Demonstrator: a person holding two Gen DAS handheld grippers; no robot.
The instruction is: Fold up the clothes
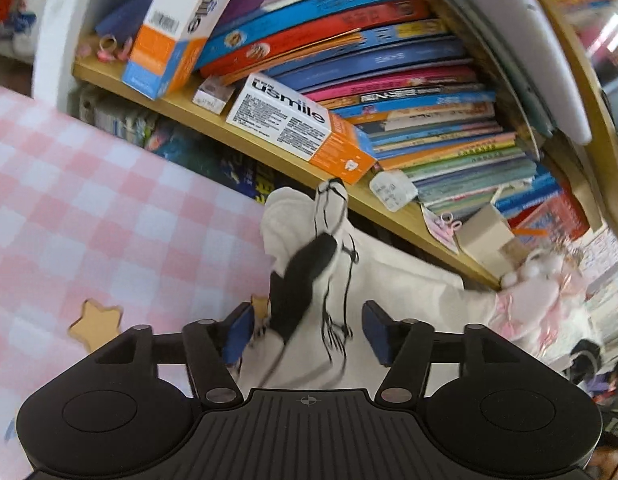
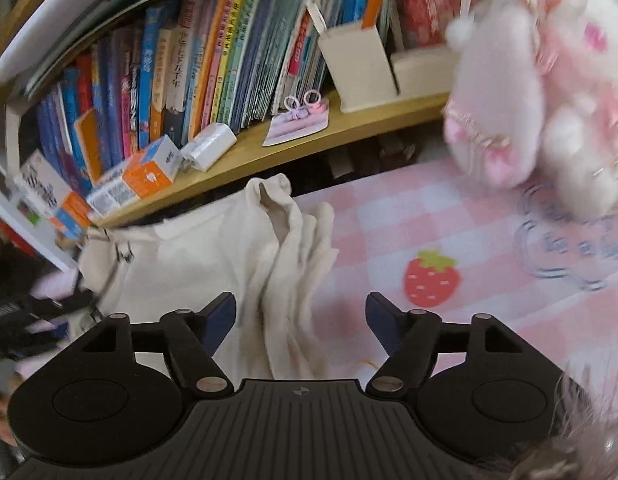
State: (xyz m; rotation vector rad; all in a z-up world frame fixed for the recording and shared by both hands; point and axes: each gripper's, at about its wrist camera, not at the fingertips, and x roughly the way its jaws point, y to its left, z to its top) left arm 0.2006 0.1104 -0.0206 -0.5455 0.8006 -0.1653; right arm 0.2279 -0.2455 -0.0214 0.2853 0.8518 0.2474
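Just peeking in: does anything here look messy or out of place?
Yes. The white garment lies bunched on the checked cloth, its edge crumpled against the bookshelf. On that shelf, a toothpaste box lies flat and another leans askew.

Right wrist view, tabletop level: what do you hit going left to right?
Cream garment → strawberry print on the pink checked cloth → pink plush toy.
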